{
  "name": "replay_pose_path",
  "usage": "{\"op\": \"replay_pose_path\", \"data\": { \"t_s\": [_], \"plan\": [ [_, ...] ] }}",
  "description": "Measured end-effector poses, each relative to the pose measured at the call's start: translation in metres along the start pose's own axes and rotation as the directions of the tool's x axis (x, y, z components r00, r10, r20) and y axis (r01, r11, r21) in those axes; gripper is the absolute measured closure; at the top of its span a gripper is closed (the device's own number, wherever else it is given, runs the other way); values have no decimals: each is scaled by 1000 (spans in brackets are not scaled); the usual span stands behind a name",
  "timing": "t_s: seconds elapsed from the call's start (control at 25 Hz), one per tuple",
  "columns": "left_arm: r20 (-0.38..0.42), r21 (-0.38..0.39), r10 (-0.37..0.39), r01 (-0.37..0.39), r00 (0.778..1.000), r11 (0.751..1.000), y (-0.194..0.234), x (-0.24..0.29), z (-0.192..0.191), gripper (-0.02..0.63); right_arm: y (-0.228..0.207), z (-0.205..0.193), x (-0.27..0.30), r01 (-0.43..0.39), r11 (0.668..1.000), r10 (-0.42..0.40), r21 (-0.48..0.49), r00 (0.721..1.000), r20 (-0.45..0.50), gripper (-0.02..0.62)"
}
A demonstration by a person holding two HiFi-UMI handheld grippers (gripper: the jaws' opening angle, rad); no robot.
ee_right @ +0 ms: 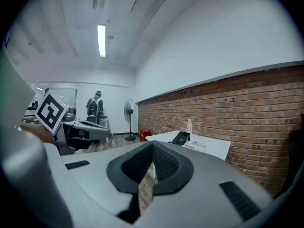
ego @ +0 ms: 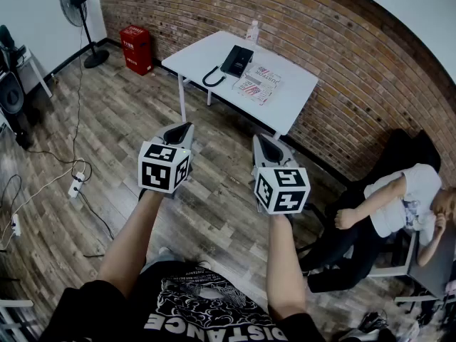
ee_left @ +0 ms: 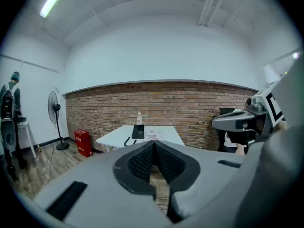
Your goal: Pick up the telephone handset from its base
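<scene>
Telephone (ego: 236,60), black, lies on the white desk (ego: 201,57) against the brick wall (ego: 335,41). At this range its handset cannot be told apart from the base. A dark coiled cord (ego: 211,78) loops from the telephone towards the desk's near edge. Printed booklets (ego: 258,84) lie just beside the telephone, and a clear water bottle (ego: 253,30) stands behind it near the wall.

Both grippers are held out over the wooden floor (ego: 121,112), well apart from the desk and pointing roughly towards it. The left gripper (ego: 185,127) has its jaws clenched, the ribbed pads meeting with nothing between them. The right gripper (ego: 261,141) is likewise clenched on nothing. The two are held side by side with a gap between them, each carrying its marker cube at the rear.

A red box (ego: 137,48) stands on the floor by the wall to the left of the desk, and a pedestal fan (ego: 77,6) stands further left. A white power strip (ego: 75,185) lies on the floor with cables. At the right a person (ego: 388,209) in a white top reclines in a dark chair.
</scene>
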State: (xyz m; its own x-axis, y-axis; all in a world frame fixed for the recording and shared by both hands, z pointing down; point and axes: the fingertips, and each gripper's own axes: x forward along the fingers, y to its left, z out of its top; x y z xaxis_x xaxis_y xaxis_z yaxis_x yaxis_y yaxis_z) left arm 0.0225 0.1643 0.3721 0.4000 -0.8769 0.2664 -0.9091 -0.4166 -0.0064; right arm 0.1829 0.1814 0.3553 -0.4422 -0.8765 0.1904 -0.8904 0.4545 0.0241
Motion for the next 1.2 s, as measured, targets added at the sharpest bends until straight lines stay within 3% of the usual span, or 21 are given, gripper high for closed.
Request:
{"op": "replay_pose_path", "data": {
  "t_s": [0.76,1.2],
  "plan": [
    [22,-39,-1,2,1000,999,13,24,5,603,-2,-5,22,-25,1000,25,0,1000,-4,595],
    [16,-63,-39,40,999,997,67,86,9,601,-11,1,103,-18,1000,18,1,999,-27,596]
  ]
}}
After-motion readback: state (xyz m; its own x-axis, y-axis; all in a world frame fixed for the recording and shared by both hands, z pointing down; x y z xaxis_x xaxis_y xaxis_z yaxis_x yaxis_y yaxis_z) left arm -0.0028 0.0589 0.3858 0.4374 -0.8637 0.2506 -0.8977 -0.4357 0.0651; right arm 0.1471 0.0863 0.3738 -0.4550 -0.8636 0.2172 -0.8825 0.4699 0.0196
